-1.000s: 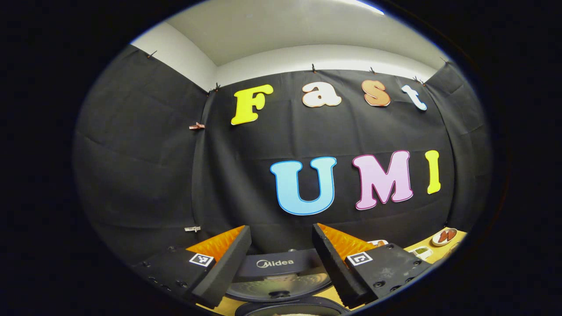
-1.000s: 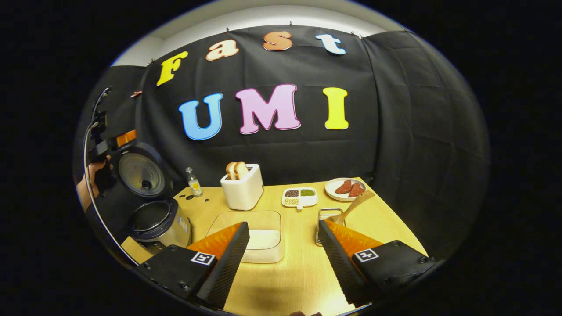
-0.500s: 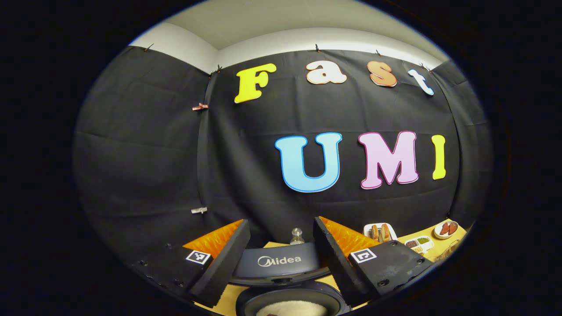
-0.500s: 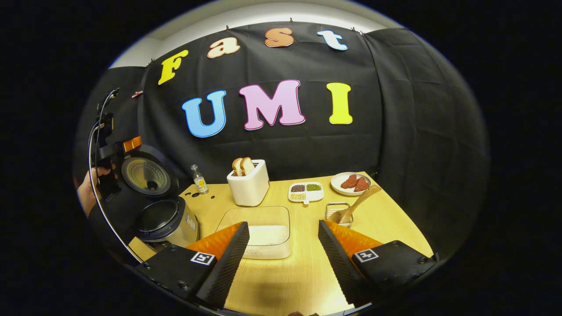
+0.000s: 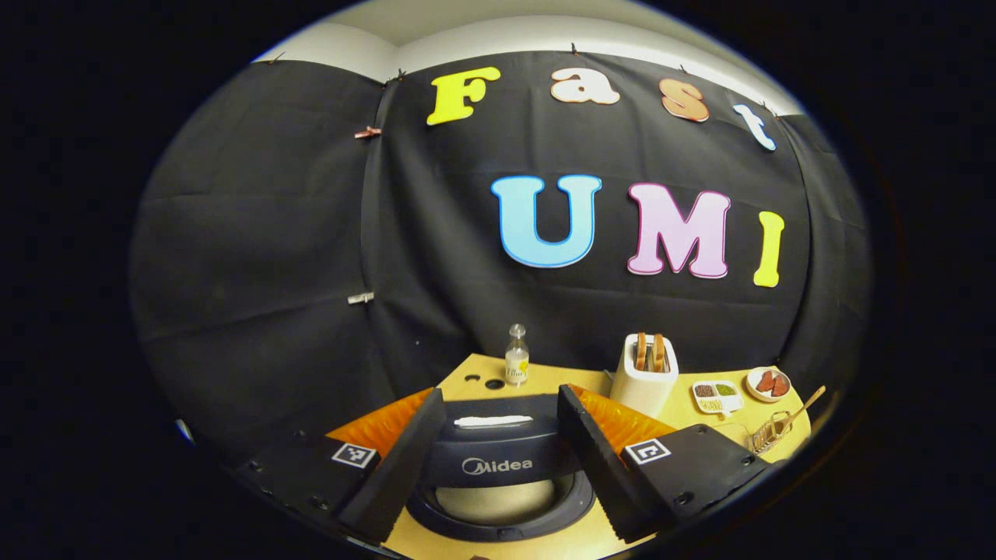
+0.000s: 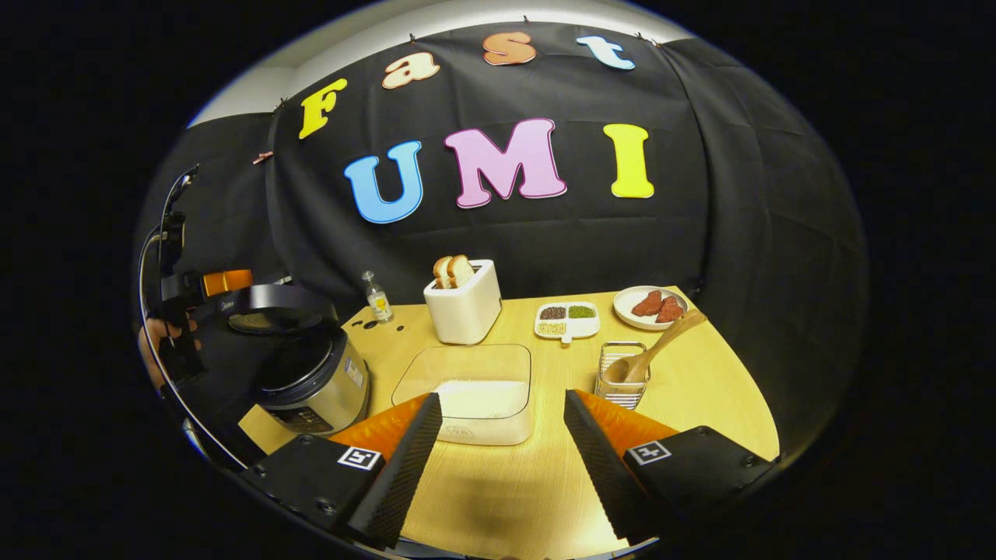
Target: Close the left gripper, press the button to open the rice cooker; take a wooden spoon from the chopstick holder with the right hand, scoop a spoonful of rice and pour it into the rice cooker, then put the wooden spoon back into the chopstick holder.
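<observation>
the rice cooker (image 6: pixel 315 381) sits at the table's (image 6: pixel 700 389) left edge, lid (image 6: pixel 268 299) partly lowered, the left gripper (image 5: pixel 498 435) at it, jaws apart. the right gripper (image 6: pixel 502 443), jaws also apart, should descend onto the wooden spoon (image 6: pixel 654 354) handle slanting from the chopstick holder (image 6: pixel 621 385), gripping mid-handle.

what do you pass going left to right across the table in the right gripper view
rice cooker → small bottle → toaster → divided dish → chopstick holder with the wooden spoon
</observation>
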The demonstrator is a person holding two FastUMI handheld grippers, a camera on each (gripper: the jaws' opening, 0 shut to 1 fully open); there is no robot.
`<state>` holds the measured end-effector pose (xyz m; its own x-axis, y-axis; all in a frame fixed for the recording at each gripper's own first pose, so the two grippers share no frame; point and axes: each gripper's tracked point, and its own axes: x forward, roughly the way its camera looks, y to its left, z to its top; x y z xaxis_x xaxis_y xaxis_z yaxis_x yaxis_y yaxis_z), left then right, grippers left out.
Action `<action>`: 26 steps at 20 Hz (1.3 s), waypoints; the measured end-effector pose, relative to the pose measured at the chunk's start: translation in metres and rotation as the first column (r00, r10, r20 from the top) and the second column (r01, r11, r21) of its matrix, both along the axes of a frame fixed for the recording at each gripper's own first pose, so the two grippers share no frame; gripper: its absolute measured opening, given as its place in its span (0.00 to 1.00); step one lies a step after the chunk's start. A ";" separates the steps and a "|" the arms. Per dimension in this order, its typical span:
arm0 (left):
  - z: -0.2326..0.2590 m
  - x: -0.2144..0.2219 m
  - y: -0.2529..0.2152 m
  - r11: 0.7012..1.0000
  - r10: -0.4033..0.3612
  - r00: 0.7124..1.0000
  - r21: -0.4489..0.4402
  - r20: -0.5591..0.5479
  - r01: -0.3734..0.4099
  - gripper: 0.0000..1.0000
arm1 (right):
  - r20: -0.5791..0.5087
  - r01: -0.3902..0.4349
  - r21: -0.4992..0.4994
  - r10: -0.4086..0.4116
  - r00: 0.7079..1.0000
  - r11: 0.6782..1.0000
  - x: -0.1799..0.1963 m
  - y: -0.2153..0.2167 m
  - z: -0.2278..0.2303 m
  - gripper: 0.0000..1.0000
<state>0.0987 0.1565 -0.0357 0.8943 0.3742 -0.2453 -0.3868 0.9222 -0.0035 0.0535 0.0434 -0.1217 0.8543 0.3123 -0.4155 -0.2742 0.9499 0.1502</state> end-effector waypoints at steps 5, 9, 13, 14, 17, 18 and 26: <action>-0.060 -0.015 -0.007 0.998 0.027 0.994 -0.045 -0.102 -0.031 1.00 | -0.023 -0.042 -0.009 0.042 0.999 0.999 0.002 -0.010 -0.008 0.99; -0.086 -0.019 -0.012 0.999 0.024 0.992 -0.036 -0.127 -0.028 1.00 | -0.027 -0.051 -0.007 0.050 0.998 0.999 0.010 -0.021 -0.009 0.99; -0.119 -0.024 -0.017 0.998 0.022 0.986 -0.051 -0.167 -0.030 1.00 | -0.042 -0.051 -0.006 0.050 0.998 0.999 0.018 -0.034 -0.015 0.99; -0.111 -0.025 -0.017 0.999 0.021 0.990 -0.033 -0.141 -0.026 1.00 | -0.047 -0.050 -0.003 0.050 0.998 0.999 0.020 -0.037 -0.017 0.99; -0.119 -0.023 -0.019 0.999 0.027 0.991 -0.040 -0.132 -0.033 1.00 | -0.061 -0.051 0.002 0.051 0.997 0.999 0.025 -0.047 -0.021 0.99; -0.118 -0.023 -0.018 0.998 0.028 0.991 -0.044 -0.130 -0.034 1.00 | -0.068 -0.053 0.005 0.053 0.996 0.999 0.026 -0.050 -0.023 0.99; -0.122 -0.022 -0.020 0.999 -0.013 0.988 -0.039 -0.151 0.007 1.00 | -0.080 -0.036 0.011 0.037 0.996 0.999 0.037 -0.074 -0.037 0.99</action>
